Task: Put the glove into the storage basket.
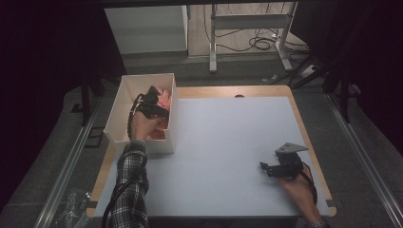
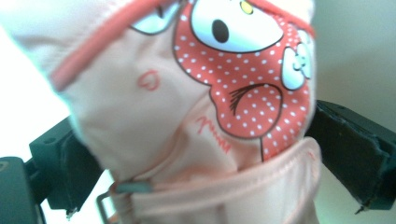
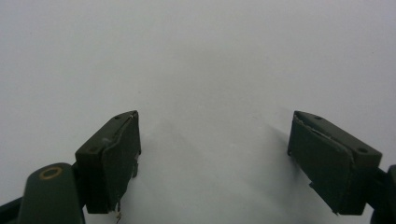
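The white mat point(image 1: 228, 142) covers most of the table, and at its left edge stands the white box point(image 1: 124, 99), open at the top, where the work is going on. By the look of it, the step in hand is dropping a pink cloth pouch point(image 2: 187, 121) into that box: the pouch, printed with a cartoon face on a red dotted patch, sits inside the box against its right wall, directly under the left gripper point(image 1: 154, 108). In the left gripper view the two black jaws stand wide on either side of the pouch, which lies between them; they seem to flank it rather than press it, so I judge it released. The next move calls for lifting the left gripper straight up out of the box without snagging the cloth. The right gripper point(image 1: 266, 167) rests low over bare mat at the near right, jaws spread wide, holding nothing.
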Motion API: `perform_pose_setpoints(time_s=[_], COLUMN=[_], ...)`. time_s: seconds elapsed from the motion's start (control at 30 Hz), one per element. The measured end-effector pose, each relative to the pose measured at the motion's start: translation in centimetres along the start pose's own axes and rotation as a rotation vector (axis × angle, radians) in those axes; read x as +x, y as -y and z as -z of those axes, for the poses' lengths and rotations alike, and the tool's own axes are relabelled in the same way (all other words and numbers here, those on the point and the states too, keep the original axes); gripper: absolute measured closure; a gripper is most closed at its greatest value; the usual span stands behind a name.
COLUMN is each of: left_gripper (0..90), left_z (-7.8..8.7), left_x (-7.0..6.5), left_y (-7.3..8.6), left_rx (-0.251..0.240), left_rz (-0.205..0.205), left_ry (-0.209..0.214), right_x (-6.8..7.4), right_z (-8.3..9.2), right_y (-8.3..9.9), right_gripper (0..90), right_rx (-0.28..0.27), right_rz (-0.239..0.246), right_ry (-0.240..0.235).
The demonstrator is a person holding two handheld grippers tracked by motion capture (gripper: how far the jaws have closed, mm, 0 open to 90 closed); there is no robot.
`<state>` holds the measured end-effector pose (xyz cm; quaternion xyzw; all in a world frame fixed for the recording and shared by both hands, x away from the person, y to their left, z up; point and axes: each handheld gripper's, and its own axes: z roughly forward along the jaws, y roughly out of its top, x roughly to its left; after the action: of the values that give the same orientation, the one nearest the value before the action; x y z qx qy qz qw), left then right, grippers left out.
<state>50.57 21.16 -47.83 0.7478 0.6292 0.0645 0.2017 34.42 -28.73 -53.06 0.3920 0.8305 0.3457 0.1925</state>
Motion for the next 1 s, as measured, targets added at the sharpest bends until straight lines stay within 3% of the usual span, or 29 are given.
perform_pose_setpoints(time_s=[0.57, 1.0], left_gripper=[3.3, 3.1], left_z=[3.8, 5.6], left_x=[0.6, 0.9], left_y=[1.5, 3.1], left_rx=[-0.097, -0.191], left_rz=[-0.071, -0.117], left_ry=[-0.030, -0.008], right_x=[0.0, 0.0], right_z=[0.0, 0.0], right_y=[0.0, 0.0], right_gripper=[17.5, 17.5], right_rx=[0.000, 0.000], right_rz=[0.000, 0.000], right_ry=[0.000, 0.000])
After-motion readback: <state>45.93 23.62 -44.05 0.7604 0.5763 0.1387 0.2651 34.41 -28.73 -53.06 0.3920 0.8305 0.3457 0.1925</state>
